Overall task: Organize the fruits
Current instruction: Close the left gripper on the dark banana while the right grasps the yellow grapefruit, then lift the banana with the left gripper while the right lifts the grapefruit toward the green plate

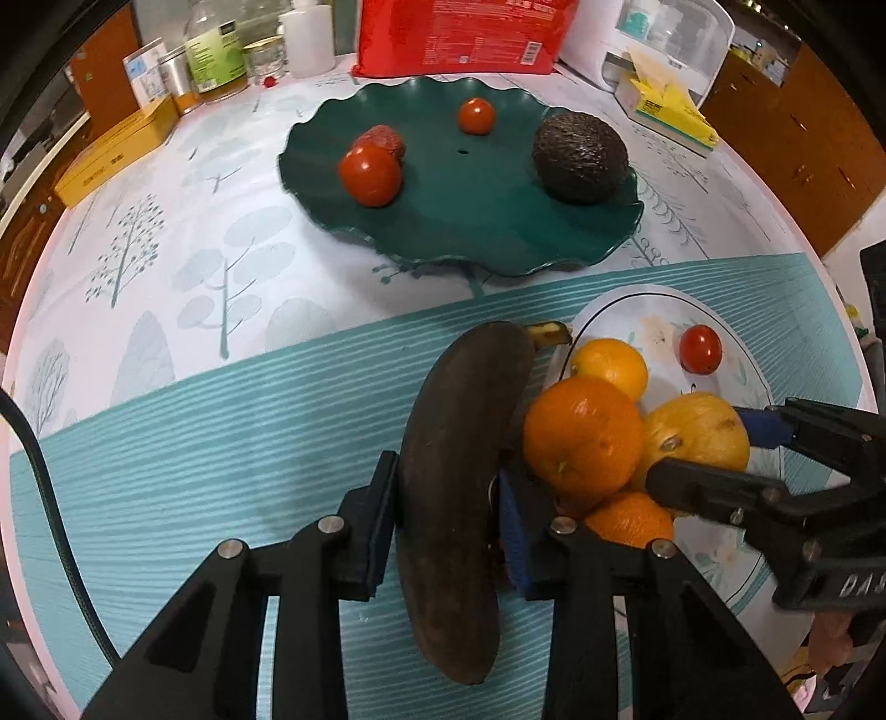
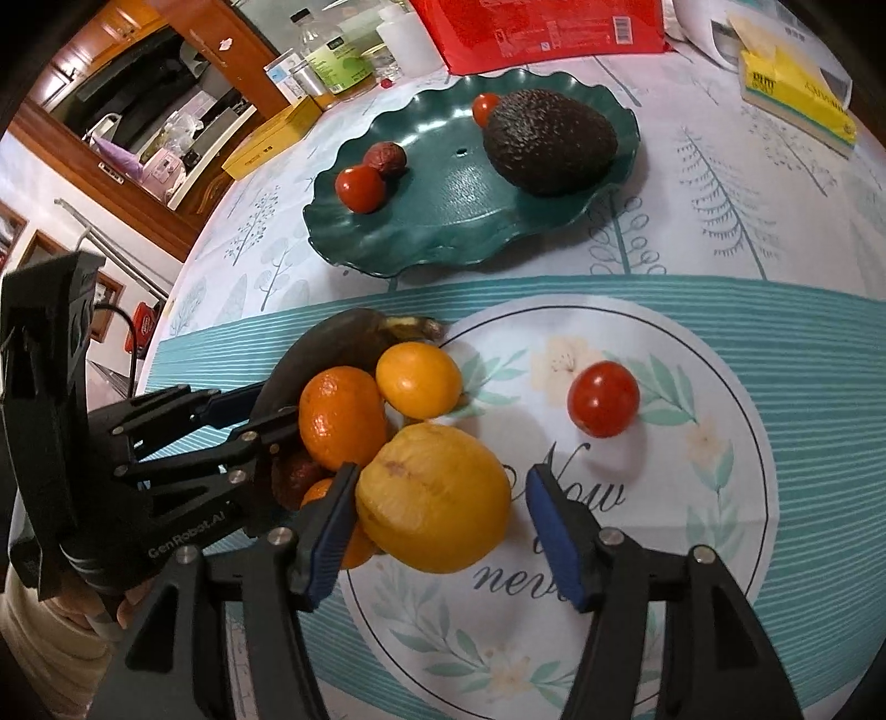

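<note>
My grippers work over a round table (image 1: 194,387) under a cloth printed with pale trees, with a band of teal stripes nearest me. Straight ahead of my left gripper, past the stripes, sits a wavy-edged green plate (image 1: 443,221). Just right of that gripper, and directly under my right one, lies a white plate (image 2: 692,471) painted with leaves and script. Far ahead along the table's back edge stand a red bag (image 1: 459,33), a white bottle (image 1: 307,36), a green-labelled bottle (image 1: 213,55) and a glass jar (image 1: 264,55). A yellow box (image 1: 116,149) lies far ahead to the left, a yellow tissue pack (image 1: 670,111) far ahead to the right.
</note>
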`<act>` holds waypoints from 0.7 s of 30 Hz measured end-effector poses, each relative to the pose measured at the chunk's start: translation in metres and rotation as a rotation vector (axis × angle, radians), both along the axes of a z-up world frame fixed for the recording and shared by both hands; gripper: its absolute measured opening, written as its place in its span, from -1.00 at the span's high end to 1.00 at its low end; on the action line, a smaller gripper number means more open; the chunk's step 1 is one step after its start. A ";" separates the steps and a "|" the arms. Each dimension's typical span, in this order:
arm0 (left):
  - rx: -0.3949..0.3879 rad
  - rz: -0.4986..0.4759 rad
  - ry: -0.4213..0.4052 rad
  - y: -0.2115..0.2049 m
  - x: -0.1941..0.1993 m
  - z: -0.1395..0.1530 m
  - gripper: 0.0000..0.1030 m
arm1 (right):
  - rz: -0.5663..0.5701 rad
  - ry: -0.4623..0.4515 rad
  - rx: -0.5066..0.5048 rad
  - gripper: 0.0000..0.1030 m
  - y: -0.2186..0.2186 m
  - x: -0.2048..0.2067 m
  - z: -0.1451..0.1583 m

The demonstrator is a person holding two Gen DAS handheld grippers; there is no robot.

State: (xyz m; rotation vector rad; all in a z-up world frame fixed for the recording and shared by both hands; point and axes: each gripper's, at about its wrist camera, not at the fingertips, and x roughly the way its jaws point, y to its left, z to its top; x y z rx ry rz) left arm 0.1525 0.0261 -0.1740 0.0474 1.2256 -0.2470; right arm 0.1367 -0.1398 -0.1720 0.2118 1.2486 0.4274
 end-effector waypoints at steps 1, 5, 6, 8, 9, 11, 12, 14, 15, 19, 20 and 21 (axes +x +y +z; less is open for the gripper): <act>0.001 0.007 -0.001 0.002 -0.003 0.000 0.39 | -0.003 0.000 0.010 -0.27 -0.001 0.000 0.000; -0.007 0.045 0.002 0.014 -0.013 0.000 0.39 | 0.005 -0.002 0.004 -0.34 0.002 0.000 0.000; -0.007 0.051 0.002 0.016 -0.015 0.000 0.39 | 0.005 -0.004 0.001 -0.34 0.003 0.000 0.000; -0.005 0.067 0.000 0.021 -0.020 0.002 0.39 | 0.012 -0.009 -0.001 -0.34 0.005 -0.001 0.001; -0.004 0.076 -0.002 0.023 -0.022 0.003 0.39 | 0.014 -0.019 -0.016 -0.34 0.007 -0.002 0.002; -0.007 0.095 -0.009 0.025 -0.027 0.005 0.39 | 0.029 -0.047 -0.046 -0.34 0.010 -0.005 0.006; -0.009 0.101 -0.011 0.028 -0.029 0.006 0.39 | 0.040 -0.059 -0.056 -0.33 0.012 -0.007 0.008; -0.014 0.116 -0.019 0.030 -0.034 0.010 0.39 | 0.055 -0.081 -0.074 -0.17 0.014 -0.011 0.011; -0.017 0.120 -0.023 0.030 -0.037 0.011 0.39 | 0.062 -0.095 -0.092 0.00 0.015 -0.013 0.013; -0.027 0.139 -0.041 0.030 -0.046 0.020 0.39 | 0.081 -0.099 -0.114 0.03 0.014 -0.021 0.016; -0.031 0.146 -0.048 0.031 -0.050 0.024 0.40 | 0.082 -0.097 -0.112 0.04 0.012 -0.024 0.016; -0.033 0.151 -0.053 0.030 -0.053 0.027 0.40 | 0.084 -0.095 -0.109 0.04 0.011 -0.026 0.017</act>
